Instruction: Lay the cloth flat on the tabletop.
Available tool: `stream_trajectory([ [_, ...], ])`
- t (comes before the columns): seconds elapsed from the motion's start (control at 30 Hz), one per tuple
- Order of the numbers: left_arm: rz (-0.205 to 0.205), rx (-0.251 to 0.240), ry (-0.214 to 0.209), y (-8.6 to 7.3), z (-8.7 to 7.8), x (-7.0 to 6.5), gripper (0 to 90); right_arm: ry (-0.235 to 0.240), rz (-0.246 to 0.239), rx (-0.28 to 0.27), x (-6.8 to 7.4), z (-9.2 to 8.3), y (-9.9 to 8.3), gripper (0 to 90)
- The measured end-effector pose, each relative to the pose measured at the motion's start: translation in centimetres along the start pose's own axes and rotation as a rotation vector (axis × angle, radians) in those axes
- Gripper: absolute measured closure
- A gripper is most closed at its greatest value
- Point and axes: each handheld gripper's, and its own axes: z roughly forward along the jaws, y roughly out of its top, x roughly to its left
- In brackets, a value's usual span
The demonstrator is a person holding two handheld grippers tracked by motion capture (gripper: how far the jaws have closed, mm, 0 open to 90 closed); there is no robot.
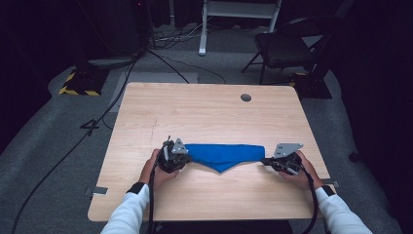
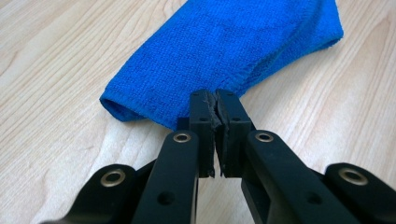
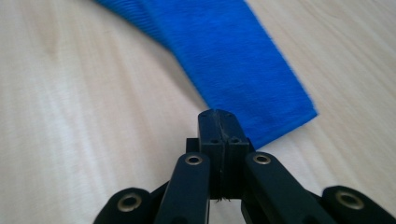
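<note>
A blue cloth (image 1: 224,155) lies folded on the wooden table (image 1: 209,112), stretched in a band between my two grippers, with a pointed flap toward the front edge. My left gripper (image 1: 181,155) is at the cloth's left end, and its jaws are shut on the cloth's hem (image 2: 219,88). My right gripper (image 1: 267,160) is at the right end, shut on the near corner of the blue cloth (image 3: 243,70). Both pinch only the very edge, and the pinched parts are hidden by the jaws. A hand holds each gripper.
A round cable hole (image 1: 246,97) sits near the table's back right. Beyond the table are a dark chair (image 1: 287,46), a white desk frame (image 1: 204,29) and cables on the grey floor (image 1: 73,146). Bare wood surrounds the cloth.
</note>
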Motion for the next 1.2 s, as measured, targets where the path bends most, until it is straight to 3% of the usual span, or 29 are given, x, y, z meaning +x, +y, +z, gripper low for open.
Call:
stream_trajectory([
  [0.03,0.002,0.007,-0.004,-0.1,-0.1,0.0,86.0,0.000,-0.006,-0.005,0.2,0.0,0.0,80.0],
  [0.07,0.003,0.008,-0.002,-0.1,-0.1,0.0,86.0,0.000,-0.006,-0.005,0.2,0.0,0.0,80.0],
  [0.13,0.000,0.012,-0.003,-0.2,0.0,0.1,86.0,-0.038,-0.002,-0.006,0.2,0.0,0.1,63.4],
  [0.17,-0.002,0.012,-0.003,-0.3,0.0,0.1,85.9,-0.068,0.003,-0.010,0.0,0.2,0.2,50.6],
  [0.2,-0.003,0.012,-0.005,-0.2,0.0,0.1,85.9,-0.080,0.012,-0.015,-0.1,0.4,0.2,44.9],
  [0.3,-0.003,0.016,-0.003,-0.2,0.2,0.1,85.6,-0.102,0.014,-0.010,-0.4,1.1,0.6,34.6],
  [0.47,-0.005,0.013,-0.005,-0.1,0.3,0.3,85.5,-0.109,0.002,-0.022,-0.6,1.9,1.5,30.8],
  [0.67,-0.007,0.005,-0.005,0.1,0.4,0.3,85.4,-0.061,-0.013,0.001,-0.9,3.2,2.2,31.8],
  [0.8,-0.010,0.002,-0.003,0.2,0.5,0.5,85.4,-0.025,0.016,-0.005,-1.2,3.3,2.1,36.3],
  [0.83,-0.014,-0.001,0.001,0.2,0.6,0.6,85.3,-0.016,0.032,-0.012,-1.4,3.2,1.9,50.0],
  [0.87,-0.020,-0.003,0.001,0.3,0.6,0.8,85.3,-0.021,0.034,-0.013,-1.5,3.1,1.9,55.4],
  [0.9,-0.023,-0.006,0.001,0.3,0.6,0.9,85.3,-0.021,0.034,-0.013,-1.5,3.1,1.9,55.4],
  [1.03,-0.023,-0.012,0.002,0.6,0.9,1.0,85.2,-0.068,0.008,0.008,-1.6,2.9,1.8,77.2],
  [1.1,-0.020,-0.010,0.003,0.6,1.0,1.0,85.2,-0.070,0.007,0.009,-1.6,2.8,1.8,77.1],
  [1.2,-0.029,-0.024,0.000,0.8,0.9,1.1,85.2,-0.063,0.016,0.003,-1.7,2.4,1.8,67.7],
])
